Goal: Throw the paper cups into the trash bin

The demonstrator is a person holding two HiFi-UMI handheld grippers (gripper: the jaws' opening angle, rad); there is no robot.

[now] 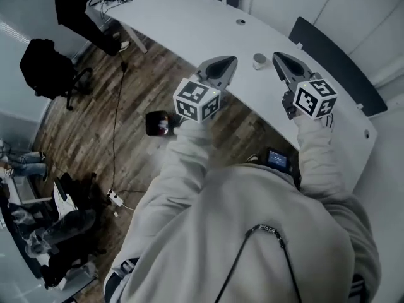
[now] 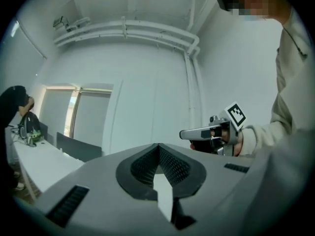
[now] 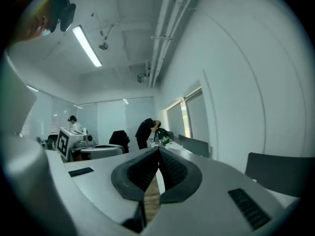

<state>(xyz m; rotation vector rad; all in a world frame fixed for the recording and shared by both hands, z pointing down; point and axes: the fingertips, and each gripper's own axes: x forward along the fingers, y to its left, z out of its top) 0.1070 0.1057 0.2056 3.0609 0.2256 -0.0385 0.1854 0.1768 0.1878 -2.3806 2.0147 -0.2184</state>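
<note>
We're at the reach: left claw (image 1: 226, 64) and right claw (image 1: 281, 62) both closed, empty, above the counter (image 1: 189, 30). Next we open one round the paper cup (image 1: 259, 60) (bin unseen).

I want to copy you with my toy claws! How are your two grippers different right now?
The left gripper leans rightward in the head view; the right gripper leans leftward. The left gripper's cube hangs over the floor; the right gripper's cube is over the table. Both are shut, empty, and point toward the cup.
</note>
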